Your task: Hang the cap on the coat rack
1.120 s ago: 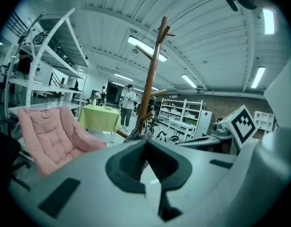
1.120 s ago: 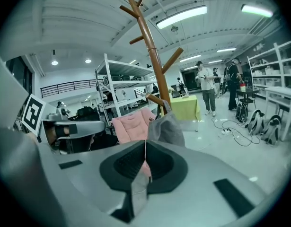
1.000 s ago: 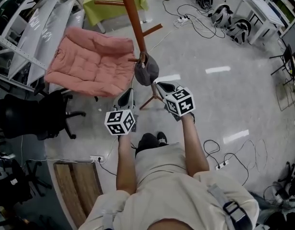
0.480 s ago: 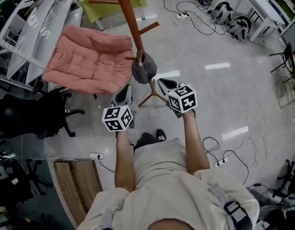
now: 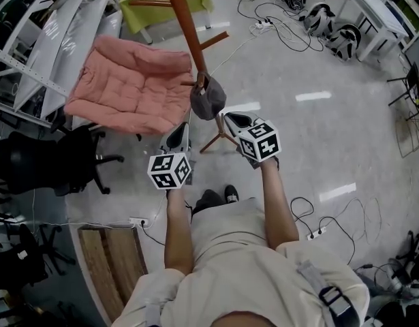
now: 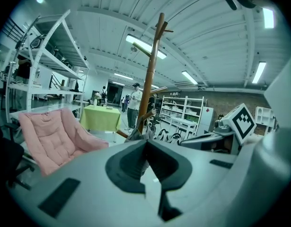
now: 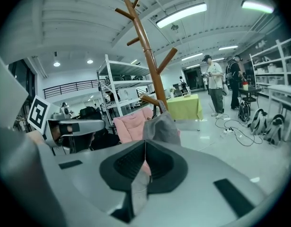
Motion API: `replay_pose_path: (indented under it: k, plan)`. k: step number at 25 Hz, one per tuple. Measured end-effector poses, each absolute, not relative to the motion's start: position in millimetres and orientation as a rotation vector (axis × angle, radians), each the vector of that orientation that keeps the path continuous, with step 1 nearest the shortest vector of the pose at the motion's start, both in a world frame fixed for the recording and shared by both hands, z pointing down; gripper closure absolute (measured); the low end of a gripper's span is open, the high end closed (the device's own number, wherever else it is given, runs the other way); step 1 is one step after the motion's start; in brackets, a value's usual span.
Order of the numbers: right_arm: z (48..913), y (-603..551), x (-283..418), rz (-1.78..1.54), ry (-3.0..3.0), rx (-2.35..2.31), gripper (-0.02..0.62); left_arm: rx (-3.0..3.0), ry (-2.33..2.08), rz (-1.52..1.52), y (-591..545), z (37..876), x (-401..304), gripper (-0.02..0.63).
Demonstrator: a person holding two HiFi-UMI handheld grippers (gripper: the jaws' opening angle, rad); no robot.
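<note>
Cap (image 5: 208, 101): grey, hanging from a low peg of the coat rack (image 5: 185, 26), close against its brown wooden pole.
Left tongs (image 5: 180, 136): closed, nothing between them; near the cap, apart from it.
Right tongs (image 5: 231, 120): closed, empty; just beside the cap, not touching.
Pink cushioned chair (image 5: 131, 84): on the floor (image 5: 311, 142), left of the rack in the head view.

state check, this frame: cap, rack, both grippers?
cap: hanging on a low peg of the coat rack, held by neither gripper
coat rack: standing on the floor
left gripper: jaws together, nothing between them
right gripper: jaws together, nothing between them
</note>
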State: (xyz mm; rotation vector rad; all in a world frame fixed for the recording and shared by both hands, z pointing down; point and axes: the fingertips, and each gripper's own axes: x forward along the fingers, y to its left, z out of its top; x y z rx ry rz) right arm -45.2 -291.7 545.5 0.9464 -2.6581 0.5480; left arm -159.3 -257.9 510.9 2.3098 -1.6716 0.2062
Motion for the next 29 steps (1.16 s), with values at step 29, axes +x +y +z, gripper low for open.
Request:
replay_pose_path:
  k: [29]
  plan:
    - [544.0, -295.8, -38.3, 0.548, -2.641, 0.958, 0.589, 2.331, -1.636, 0.255, -261.5, 513.5, -150.5, 0.598]
